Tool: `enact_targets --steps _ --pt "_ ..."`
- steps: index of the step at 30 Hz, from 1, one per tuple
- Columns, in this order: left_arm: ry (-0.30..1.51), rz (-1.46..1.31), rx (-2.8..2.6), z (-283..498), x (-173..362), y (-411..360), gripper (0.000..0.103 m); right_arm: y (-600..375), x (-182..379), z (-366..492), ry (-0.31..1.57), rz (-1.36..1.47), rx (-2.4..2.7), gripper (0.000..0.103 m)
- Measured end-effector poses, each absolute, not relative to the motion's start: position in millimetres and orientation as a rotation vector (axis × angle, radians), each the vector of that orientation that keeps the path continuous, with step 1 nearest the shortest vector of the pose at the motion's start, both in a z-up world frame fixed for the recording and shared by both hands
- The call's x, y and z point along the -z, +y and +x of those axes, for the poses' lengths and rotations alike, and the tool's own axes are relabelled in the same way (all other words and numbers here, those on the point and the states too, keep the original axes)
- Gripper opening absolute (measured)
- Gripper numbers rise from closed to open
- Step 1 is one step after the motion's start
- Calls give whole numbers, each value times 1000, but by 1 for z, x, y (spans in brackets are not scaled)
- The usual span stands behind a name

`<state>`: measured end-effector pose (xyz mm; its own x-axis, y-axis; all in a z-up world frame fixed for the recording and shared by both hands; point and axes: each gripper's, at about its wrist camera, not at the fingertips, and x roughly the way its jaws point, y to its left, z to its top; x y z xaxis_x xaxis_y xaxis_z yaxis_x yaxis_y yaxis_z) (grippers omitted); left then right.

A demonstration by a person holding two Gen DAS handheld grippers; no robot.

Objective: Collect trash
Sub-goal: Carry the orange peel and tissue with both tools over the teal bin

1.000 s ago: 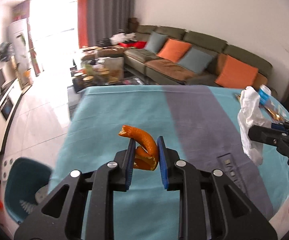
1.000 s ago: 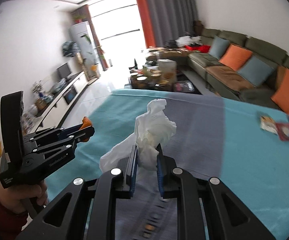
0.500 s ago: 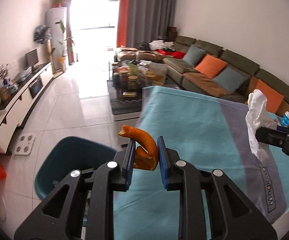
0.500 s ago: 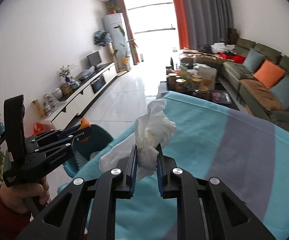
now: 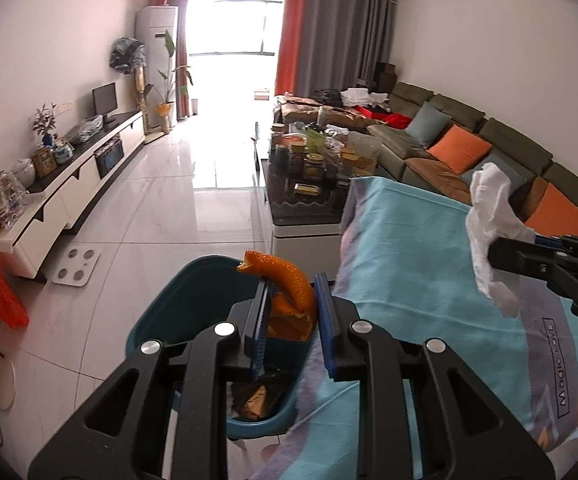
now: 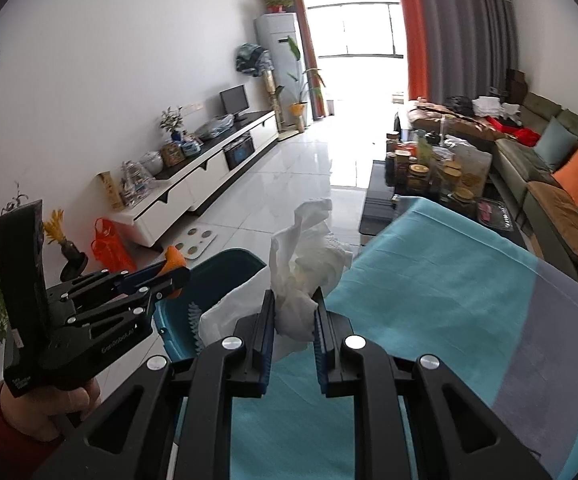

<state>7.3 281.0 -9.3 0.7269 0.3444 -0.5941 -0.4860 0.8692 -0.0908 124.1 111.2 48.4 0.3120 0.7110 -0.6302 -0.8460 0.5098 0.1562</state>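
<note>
teal-clothed table (image 5: pixel 421 248) no longer filling the view as a second ago, now slid off to the right, with a teal bin (image 5: pixel 193 292) on the pale tiled floor swung in close below the left gripper (image 5: pixel 291 320), clamped narrow on a curl of orange peel (image 5: pixel 291 284) right above the bin's rim. a little further right, right gripper (image 6: pixel 293 322) pinched on a crumpled white tissue (image 6: pixel 309 256), over the table's edge beside the bin; probably both pieces ready for dropping, peel first.

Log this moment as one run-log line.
left gripper: shut on curled orange peel, above teal plastic bin | right gripper: shut on crumpled white tissue, beside bin | nothing released
</note>
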Motion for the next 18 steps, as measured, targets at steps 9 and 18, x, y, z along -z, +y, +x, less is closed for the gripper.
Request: enact_targets --steps 9,18 --pt "601 -280 -510 -13 11 295 22 148 -44 120 722 -251 -1084 16" --pt "617 -315 -542 -22 21 313 22 177 -31 128 762 -276 -1107 16"
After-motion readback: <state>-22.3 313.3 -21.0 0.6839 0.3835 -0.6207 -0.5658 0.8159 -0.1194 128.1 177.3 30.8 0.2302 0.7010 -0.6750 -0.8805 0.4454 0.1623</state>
